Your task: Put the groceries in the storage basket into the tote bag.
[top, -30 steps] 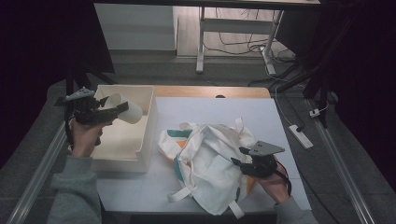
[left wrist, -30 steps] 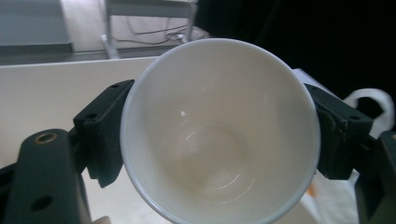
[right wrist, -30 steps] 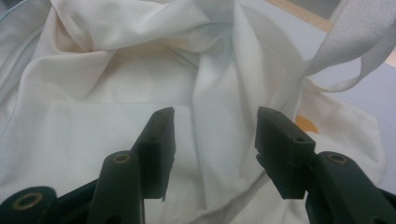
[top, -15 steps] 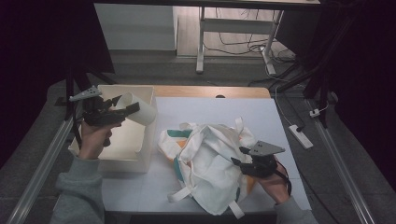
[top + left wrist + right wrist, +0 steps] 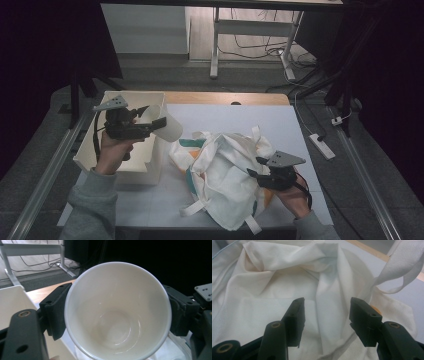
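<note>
A white paper cup (image 5: 171, 128) hangs on its side above the right wall of a white bin (image 5: 90, 155). My left gripper (image 5: 151, 115) is shut on it. In the left gripper view the cup (image 5: 117, 315) shows its empty inside, with a black pad (image 5: 56, 312) pressed against each side of its rim. A crumpled white tote bag (image 5: 225, 165) with orange and green print lies in the middle of the table. My right gripper (image 5: 255, 172) rests at the bag's right side. Its jaws (image 5: 327, 317) stand open over the bag's cloth (image 5: 274, 282), a loose fold running between them.
The table (image 5: 210, 112) has a white top with a wooden strip (image 5: 225, 97) along its far edge. The bag's straps trail toward the near edge. A white power strip (image 5: 321, 146) lies on the floor to the right. A metal rail runs along each side of the table.
My left gripper has carried the cup rightward and slightly up, from over the bin to its right wall, nearer the bag. The right gripper has kept still.
</note>
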